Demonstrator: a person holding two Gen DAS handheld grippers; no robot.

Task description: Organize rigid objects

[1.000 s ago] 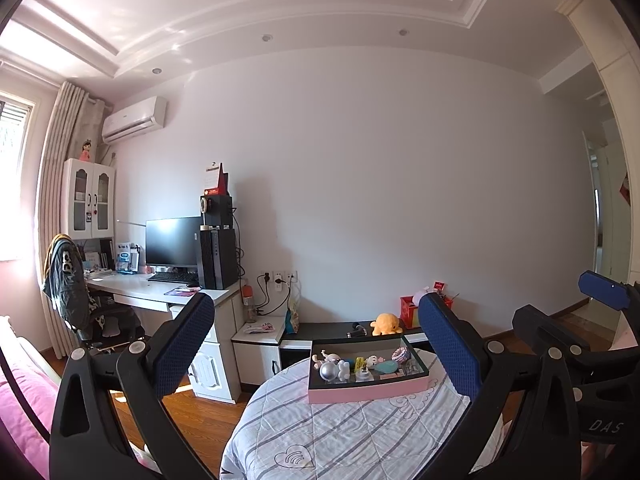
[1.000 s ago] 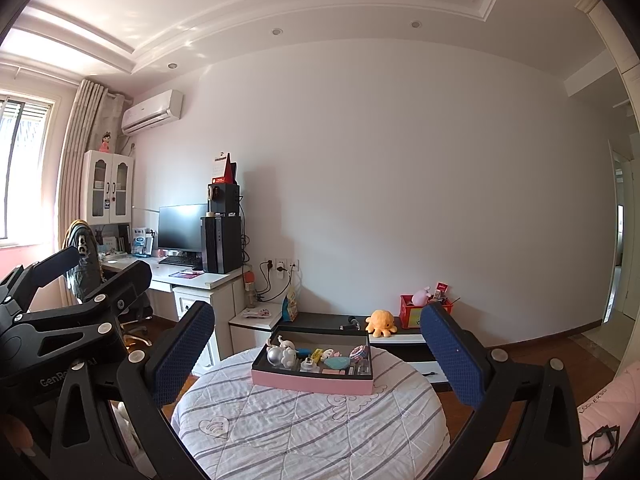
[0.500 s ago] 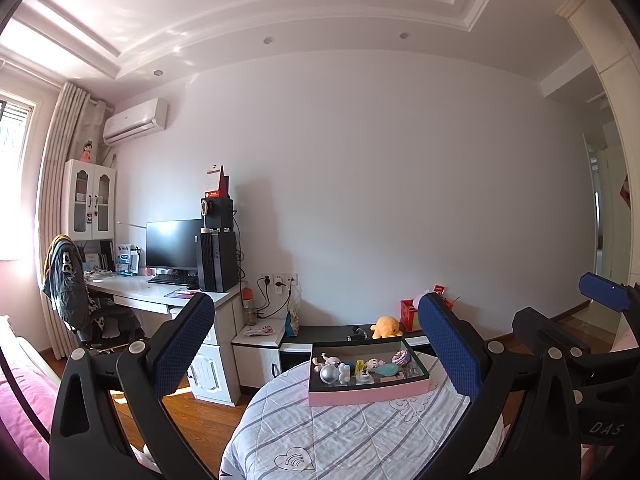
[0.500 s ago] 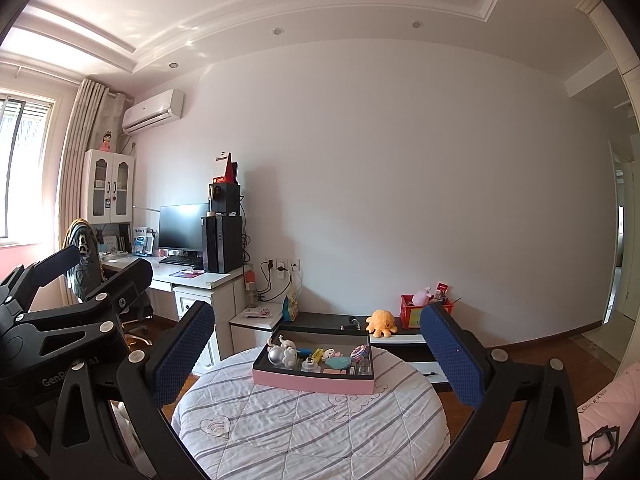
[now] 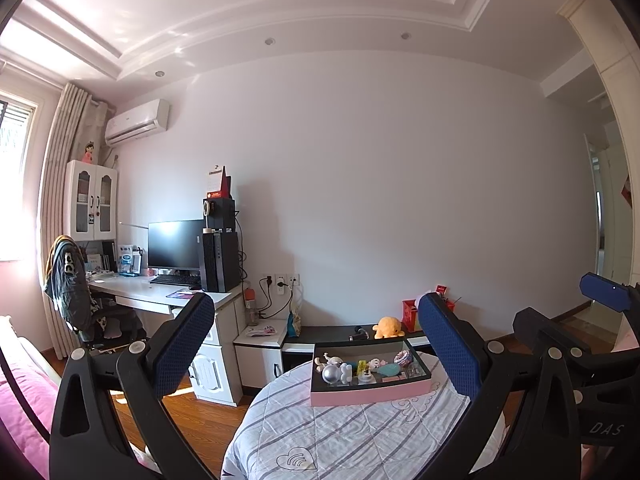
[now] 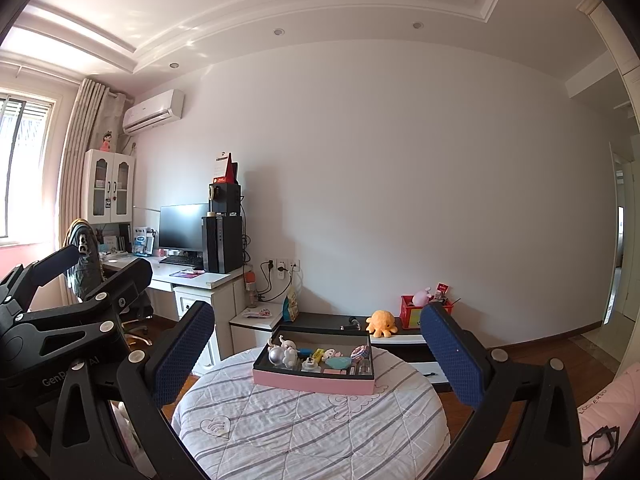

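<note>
A pink box [image 5: 370, 392] with a dark rim stands at the far side of a round table under a striped grey cloth [image 5: 352, 436]. It holds several small things: a silver ball [image 5: 331, 374], a white figurine, a teal piece and a patterned round one. The box also shows in the right wrist view [image 6: 314, 384]. My left gripper [image 5: 316, 356] is open and empty, held well short of the box. My right gripper [image 6: 316, 354] is open and empty too, equally far back. The left gripper shows at the left of the right wrist view [image 6: 80, 316].
A white desk [image 5: 160, 300] with monitor and computer tower stands at the left, an office chair [image 5: 80, 304] beside it. A low dark cabinet [image 6: 384, 334] behind the table carries an orange plush [image 6: 381, 322] and a red box [image 6: 412, 312]. Wooden floor surrounds the table.
Both views have tilted down slightly, so the table and box sit a little lower in frame. Both grippers stay open and empty.
</note>
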